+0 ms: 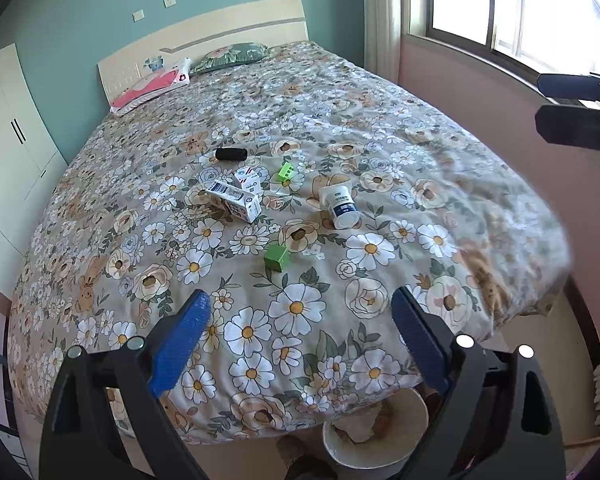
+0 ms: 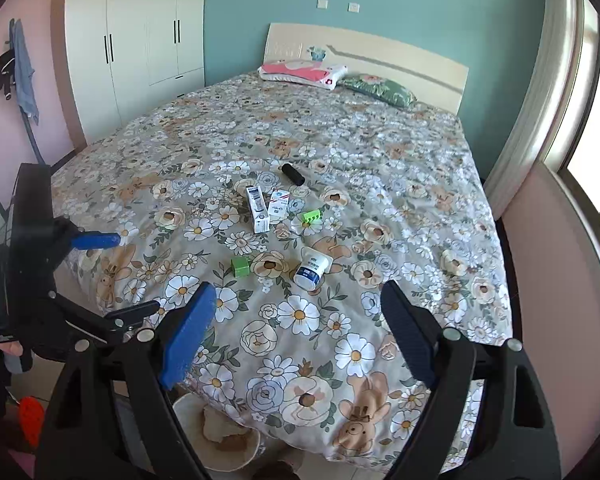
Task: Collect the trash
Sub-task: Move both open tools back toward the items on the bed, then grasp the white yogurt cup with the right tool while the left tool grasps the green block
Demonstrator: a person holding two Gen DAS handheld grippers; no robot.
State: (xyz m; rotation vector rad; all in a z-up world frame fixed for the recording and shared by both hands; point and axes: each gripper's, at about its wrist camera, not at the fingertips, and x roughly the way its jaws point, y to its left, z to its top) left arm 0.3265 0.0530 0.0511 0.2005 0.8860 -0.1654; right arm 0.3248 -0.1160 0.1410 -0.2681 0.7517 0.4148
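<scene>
Left gripper (image 1: 300,312) and right gripper (image 2: 296,308): blue ribbed pads spread wide, nothing between them, both above the foot of the bed (image 1: 380,128). On the crumpled floral bedspread (image 1: 260,340) lie a white cylindrical bottle (image 1: 340,202) on its side, two white cardboard cartons (image 1: 236,200) touching, a green cube (image 1: 277,258), a green ridged block (image 1: 286,171) and a black cylinder (image 1: 231,154). A round cream bin (image 1: 416,412) sits on the floor just below the bed's edge.
</scene>
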